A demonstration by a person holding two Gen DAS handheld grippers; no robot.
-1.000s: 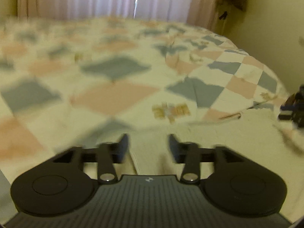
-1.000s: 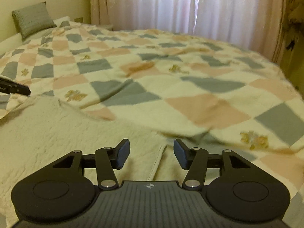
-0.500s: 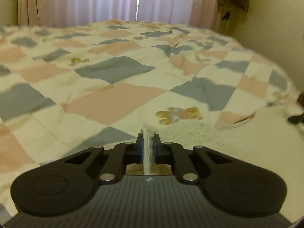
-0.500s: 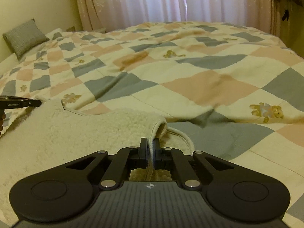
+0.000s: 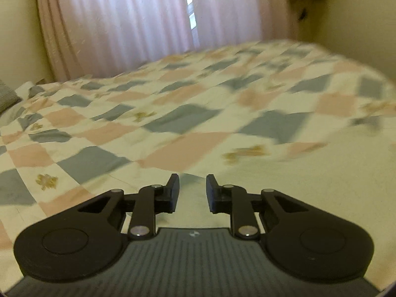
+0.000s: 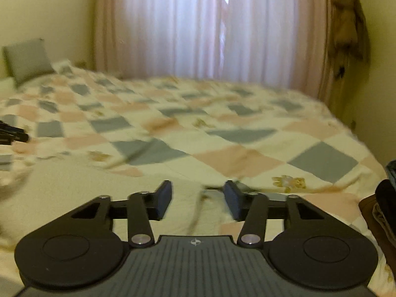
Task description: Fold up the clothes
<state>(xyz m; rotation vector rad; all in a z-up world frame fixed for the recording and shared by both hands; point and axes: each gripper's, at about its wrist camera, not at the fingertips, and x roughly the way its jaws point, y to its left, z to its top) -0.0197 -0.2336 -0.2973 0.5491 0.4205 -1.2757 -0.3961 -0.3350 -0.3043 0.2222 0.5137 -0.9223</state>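
Note:
A cream fleece garment (image 5: 321,185) lies flat on the bed, filling the lower right of the left wrist view and the lower left of the right wrist view (image 6: 74,185). My left gripper (image 5: 192,188) stands open just above its left edge, nothing between the fingers. My right gripper (image 6: 197,195) is open too, over the garment's right edge (image 6: 198,208), which shows as a seam between the fingers. The left gripper's tips (image 6: 12,133) poke in at the far left of the right wrist view. Both views are blurred by motion.
A patchwork quilt (image 5: 173,123) in pink, grey and cream covers the bed (image 6: 247,136). Pale curtains (image 6: 210,24) hang behind it. A grey cushion (image 6: 27,59) leans at the headboard. Dark folded clothes (image 6: 381,210) sit at the right edge. A brown object (image 6: 351,27) hangs on the wall.
Half a second ago both grippers were shut on the fleece's edges. Both have opened, let the fabric go and lifted away; the views now tilt up toward the curtains.

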